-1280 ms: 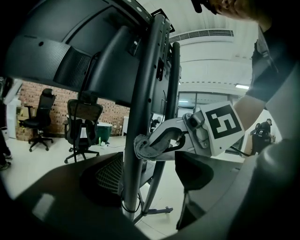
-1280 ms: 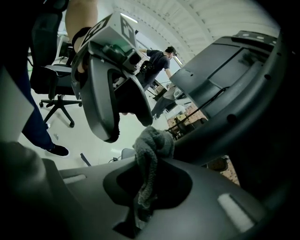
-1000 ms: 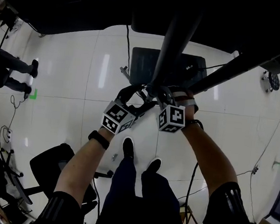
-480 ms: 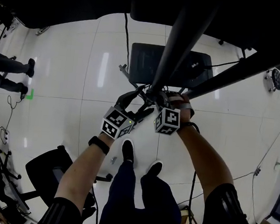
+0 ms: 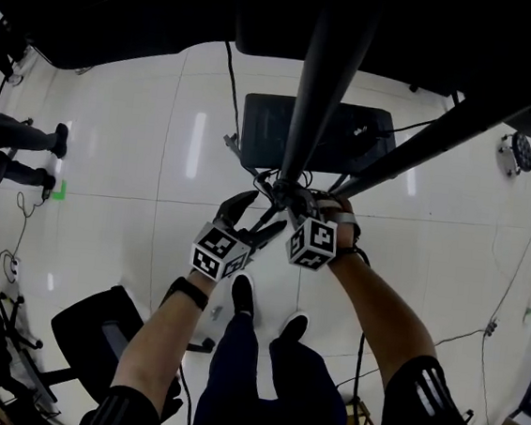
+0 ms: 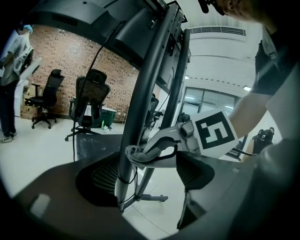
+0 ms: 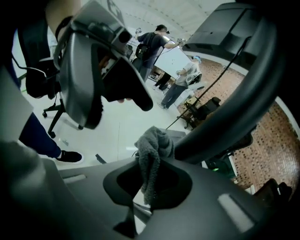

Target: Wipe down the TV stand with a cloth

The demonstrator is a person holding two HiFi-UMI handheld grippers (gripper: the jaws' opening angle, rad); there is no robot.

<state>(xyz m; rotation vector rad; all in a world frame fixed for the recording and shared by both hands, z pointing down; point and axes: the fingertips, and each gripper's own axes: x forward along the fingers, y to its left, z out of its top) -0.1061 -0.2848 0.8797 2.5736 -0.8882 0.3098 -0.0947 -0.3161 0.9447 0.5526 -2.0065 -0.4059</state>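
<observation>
The TV stand's dark slanted pole [image 5: 322, 81] rises from its black base [image 5: 265, 127] on the white floor. My right gripper [image 5: 285, 204] is shut on a grey cloth [image 7: 152, 154] and presses it against the pole [image 7: 234, 112]. In the left gripper view the cloth [image 6: 136, 153] sits bunched on the pole [image 6: 145, 93] under the right gripper's white fingers [image 6: 161, 150]. My left gripper [image 5: 251, 217] is open just left of it. The pole passes between its spread jaws [image 6: 143, 176] without clear contact.
A second slanted strut [image 5: 445, 122] runs to the right. Cables [image 5: 233, 71] trail across the floor to the base. A black office chair [image 5: 103, 327] stands at lower left, another person's legs [image 5: 28, 139] at far left. Bystanders [image 7: 154, 47] and chairs [image 6: 89, 101] are farther off.
Both grippers have shifted slightly along the pole toward the base, staying close together. The right one keeps the cloth on the pole.
</observation>
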